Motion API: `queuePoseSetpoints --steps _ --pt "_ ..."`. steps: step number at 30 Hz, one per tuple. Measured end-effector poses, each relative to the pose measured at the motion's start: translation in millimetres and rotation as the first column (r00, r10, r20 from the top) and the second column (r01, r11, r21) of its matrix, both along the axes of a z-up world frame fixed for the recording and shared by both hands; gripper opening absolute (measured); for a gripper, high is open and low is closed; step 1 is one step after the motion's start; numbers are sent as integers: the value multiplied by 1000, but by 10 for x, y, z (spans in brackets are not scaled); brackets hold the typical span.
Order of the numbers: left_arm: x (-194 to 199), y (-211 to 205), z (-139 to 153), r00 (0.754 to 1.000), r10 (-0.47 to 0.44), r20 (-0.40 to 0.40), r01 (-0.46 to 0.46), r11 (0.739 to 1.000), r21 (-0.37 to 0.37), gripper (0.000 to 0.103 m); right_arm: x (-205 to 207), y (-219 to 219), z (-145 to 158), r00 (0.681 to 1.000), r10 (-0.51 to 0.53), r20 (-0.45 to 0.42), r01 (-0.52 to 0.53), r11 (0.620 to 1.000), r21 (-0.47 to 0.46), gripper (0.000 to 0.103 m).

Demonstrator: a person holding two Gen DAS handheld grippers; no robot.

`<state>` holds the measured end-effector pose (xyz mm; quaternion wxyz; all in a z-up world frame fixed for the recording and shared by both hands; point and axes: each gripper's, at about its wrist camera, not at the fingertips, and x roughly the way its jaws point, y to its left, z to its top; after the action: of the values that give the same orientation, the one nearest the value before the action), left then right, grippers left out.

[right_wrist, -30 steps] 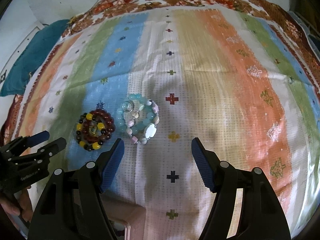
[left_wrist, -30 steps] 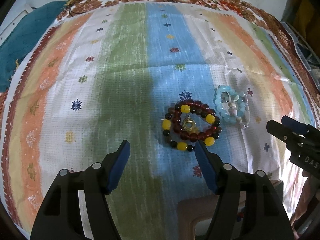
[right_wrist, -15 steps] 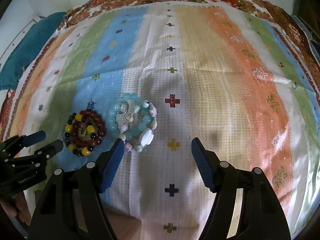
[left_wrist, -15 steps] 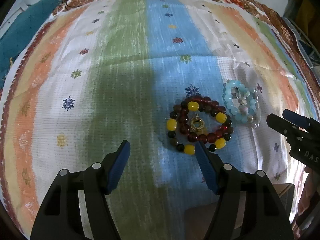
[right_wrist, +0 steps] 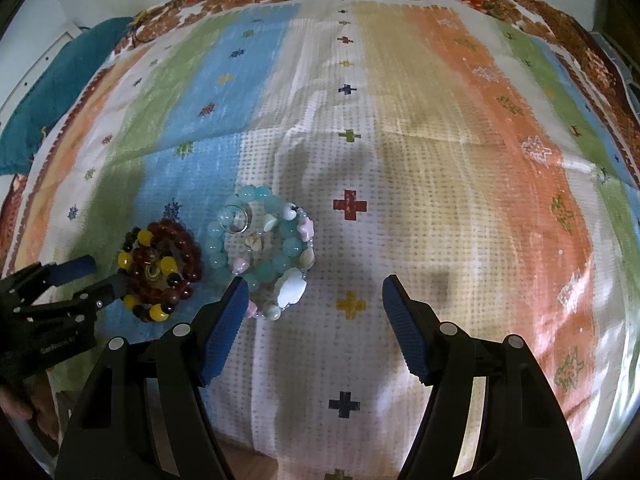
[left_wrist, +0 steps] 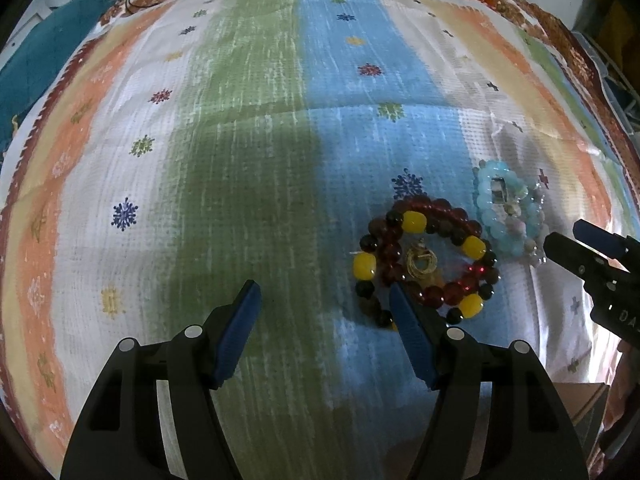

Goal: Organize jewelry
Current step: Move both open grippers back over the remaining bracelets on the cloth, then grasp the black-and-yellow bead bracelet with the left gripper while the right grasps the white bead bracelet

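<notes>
Below: striped cloth (right_wrist: 420,168) | floral border | teal fabric (right_wrist: 52,96) far-left

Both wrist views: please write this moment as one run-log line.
left gripper: open, at red-yellow bracelet | right gripper: open, at blue bracelet | nothing held | striped cloth

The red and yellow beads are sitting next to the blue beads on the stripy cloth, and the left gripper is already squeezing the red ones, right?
Not quite. The left gripper is open, holding nothing; the left wrist view shows this. The red and yellow beads do lie beside the blue beads on the stripy cloth.
</notes>
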<state>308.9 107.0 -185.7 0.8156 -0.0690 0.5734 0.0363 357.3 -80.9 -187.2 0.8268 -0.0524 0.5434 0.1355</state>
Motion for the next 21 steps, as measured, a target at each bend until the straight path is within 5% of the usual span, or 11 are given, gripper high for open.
queuePoseSetpoints --steps 12,14,16,17,21 --pt "64 -96 -75 999 -35 -2 35 996 76 57 79 -39 -105 1000 -15 -22 15 1000 -6 48" --pt "62 -130 -76 999 -50 4 50 996 80 49 85 -50 -109 1000 -17 -20 17 1000 -10 41" --pt "58 -141 -68 999 -47 14 46 996 82 18 89 -69 -112 1000 -18 -20 18 1000 -11 33" --pt "63 -132 -72 999 -38 14 37 996 82 12 96 -84 -113 1000 -20 -23 20 1000 -8 32" --pt "20 -100 -72 1000 -26 17 25 998 65 10 110 -136 -115 999 -29 -26 29 1000 -3 16"
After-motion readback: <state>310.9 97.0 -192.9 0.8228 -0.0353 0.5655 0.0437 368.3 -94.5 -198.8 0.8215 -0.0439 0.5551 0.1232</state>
